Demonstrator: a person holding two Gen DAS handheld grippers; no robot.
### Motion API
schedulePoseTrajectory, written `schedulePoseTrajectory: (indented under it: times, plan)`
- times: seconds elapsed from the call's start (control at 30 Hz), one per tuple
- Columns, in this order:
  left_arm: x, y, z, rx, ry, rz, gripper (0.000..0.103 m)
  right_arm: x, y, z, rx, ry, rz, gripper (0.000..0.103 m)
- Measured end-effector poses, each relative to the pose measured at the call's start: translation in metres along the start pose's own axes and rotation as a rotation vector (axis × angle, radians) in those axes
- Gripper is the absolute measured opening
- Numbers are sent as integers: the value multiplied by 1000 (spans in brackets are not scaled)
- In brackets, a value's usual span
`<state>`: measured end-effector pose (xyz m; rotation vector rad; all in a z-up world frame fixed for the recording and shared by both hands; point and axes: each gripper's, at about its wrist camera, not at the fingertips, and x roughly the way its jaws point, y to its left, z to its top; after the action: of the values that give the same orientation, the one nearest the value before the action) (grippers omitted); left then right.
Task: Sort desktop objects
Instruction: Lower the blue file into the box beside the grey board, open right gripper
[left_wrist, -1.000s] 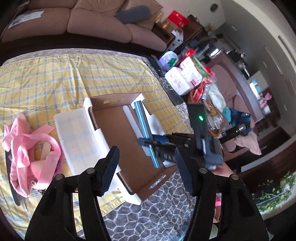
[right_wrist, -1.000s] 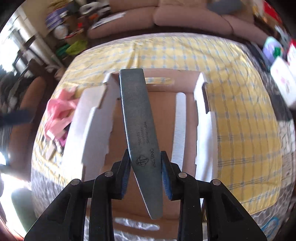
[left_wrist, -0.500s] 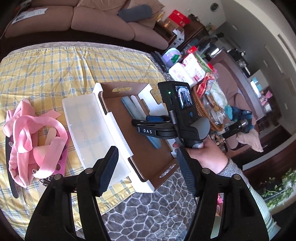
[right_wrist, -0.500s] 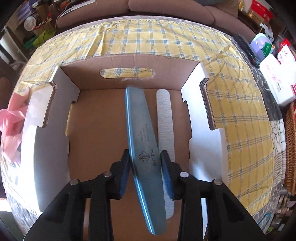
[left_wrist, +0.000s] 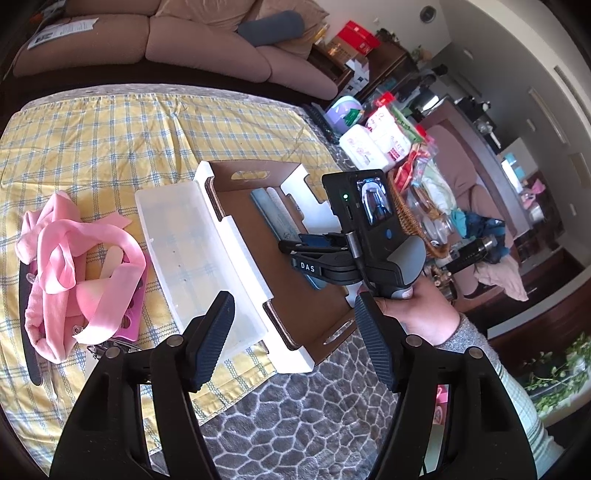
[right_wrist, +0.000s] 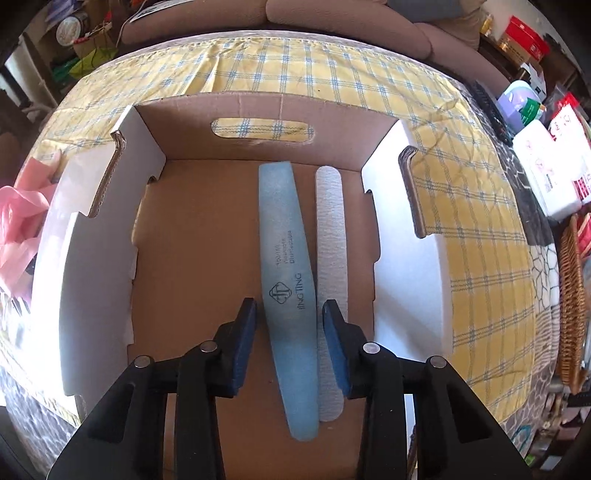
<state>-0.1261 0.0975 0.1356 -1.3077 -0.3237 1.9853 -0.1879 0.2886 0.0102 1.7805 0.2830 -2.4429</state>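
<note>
Two nail files lie side by side on the floor of the cardboard box: the blue file and, just right of it, the grey file. My right hand-held gripper straddles the blue file's near half, jaws closing but the pads clear of it, gripping nothing. I'd lift straight up so neither file gets dragged. My left hand-held gripper hangs open and empty near the clear plastic lid, left of the box on the bench's yellow cloth.
</note>
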Motion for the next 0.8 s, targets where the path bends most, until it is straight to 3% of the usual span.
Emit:
schedulePoseTrajectory:
  times: [0.27,0.63,0.8]
  plan:
    - [3,-4,2,1,-2,-8,64,-28,-15,5,71,-89,15,28]
    - [25,-21,-1,-4,26,-35,65,-9,-27,2,94,-48,-75,27]
    - [26,-22,-2,0,30,-34,66,-17,-27,3,97,-69,-72,36]
